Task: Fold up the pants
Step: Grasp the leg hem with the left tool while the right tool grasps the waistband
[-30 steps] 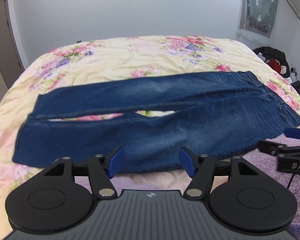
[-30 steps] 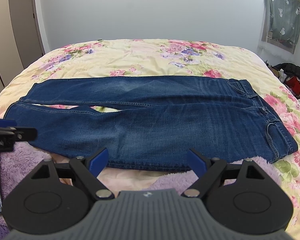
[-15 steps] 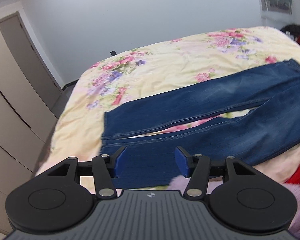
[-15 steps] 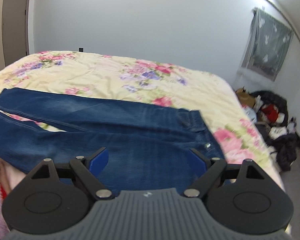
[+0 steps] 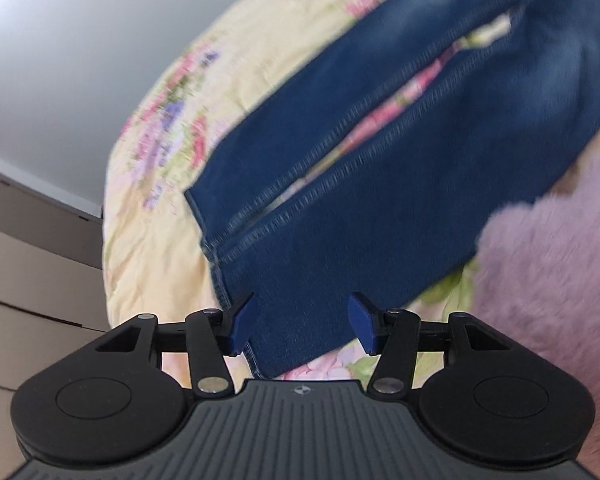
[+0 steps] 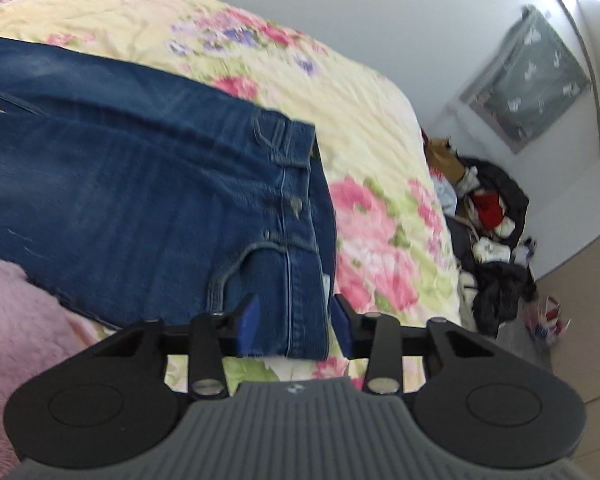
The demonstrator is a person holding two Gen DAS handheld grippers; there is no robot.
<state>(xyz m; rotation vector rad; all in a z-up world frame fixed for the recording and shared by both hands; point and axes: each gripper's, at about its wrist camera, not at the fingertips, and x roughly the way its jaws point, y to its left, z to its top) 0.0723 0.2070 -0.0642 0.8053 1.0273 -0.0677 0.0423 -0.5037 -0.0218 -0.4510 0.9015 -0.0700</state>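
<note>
Floral bedding in yellow and pink covers the bed [image 6: 364, 128] that carries everything, with a plain grey wall behind it and a heap of dark clothes [image 6: 488, 232] on the floor off the bed's right side. Across the bed lie the pants [image 5: 380, 184], blue denim, spread flat and not yet folded, their long axis running left to right: hems at the left, waistband at the right.

My left tongs [image 5: 303, 323] sit at the leg end. Their blue tips stand wide apart, and the corner of the near leg's hem [image 5: 236, 300] lies between them, close to the left tip; I cannot tell whether either tip touches cloth. My right tongs [image 6: 296, 322] sit at the other end, also parted, though less widely, straddling the near corner of the waistband [image 6: 304, 264]. So each arm is nearest its own end of the garment, and both face the near long edge. I judge that the coming move is a grip on these two near corners, to carry the near leg over the far one.

Only the left wrist view shows the two legs lying side by side with a narrow slit of bedding between them, which closes toward the hems. Only the right wrist view shows the waistband with its belt loops, button and pocket seam. A fuzzy mauve blanket [image 5: 548, 272] lies along the near side of the pants in both views. Both pictures are smeared by motion, so fine contact is beyond me.
</note>
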